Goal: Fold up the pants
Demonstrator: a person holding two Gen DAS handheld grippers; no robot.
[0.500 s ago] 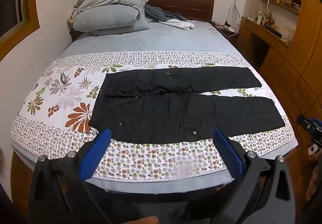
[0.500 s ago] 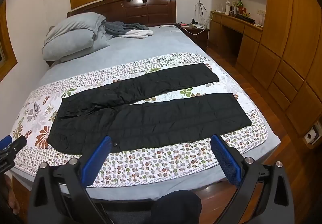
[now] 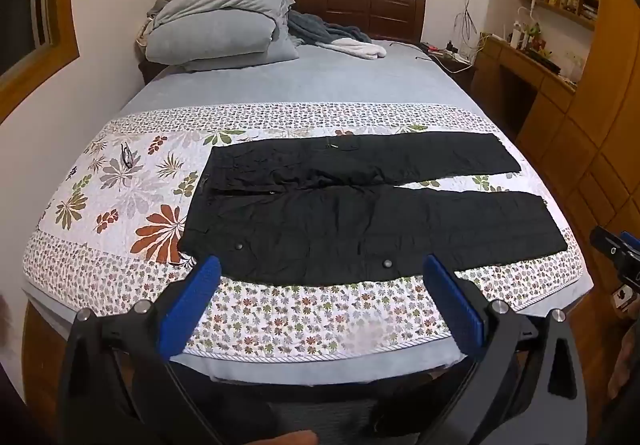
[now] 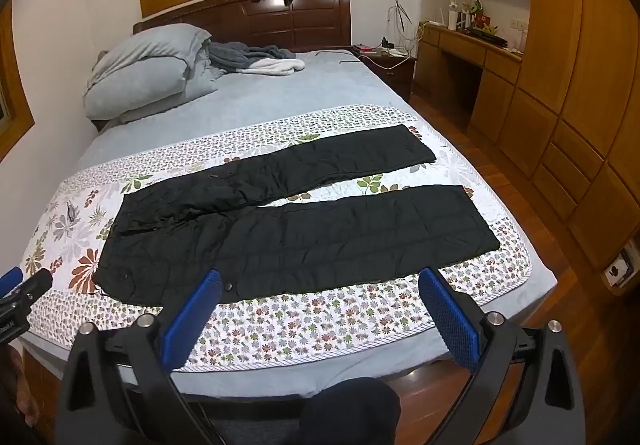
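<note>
While spread flat, quilted black pants point(image 3: 360, 221), floral quilt point(image 3: 120, 181)

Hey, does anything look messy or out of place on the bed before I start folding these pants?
Nothing serious. The black pants lie flat and unfolded, legs splayed apart, on the floral quilt. By the headboard, a grey and white garment sits crumpled beside the pillows.

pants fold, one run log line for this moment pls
pants: flat, unfolded on quilt | left tongs: open, empty | right tongs: open, empty | stage: pre-grasp
</note>
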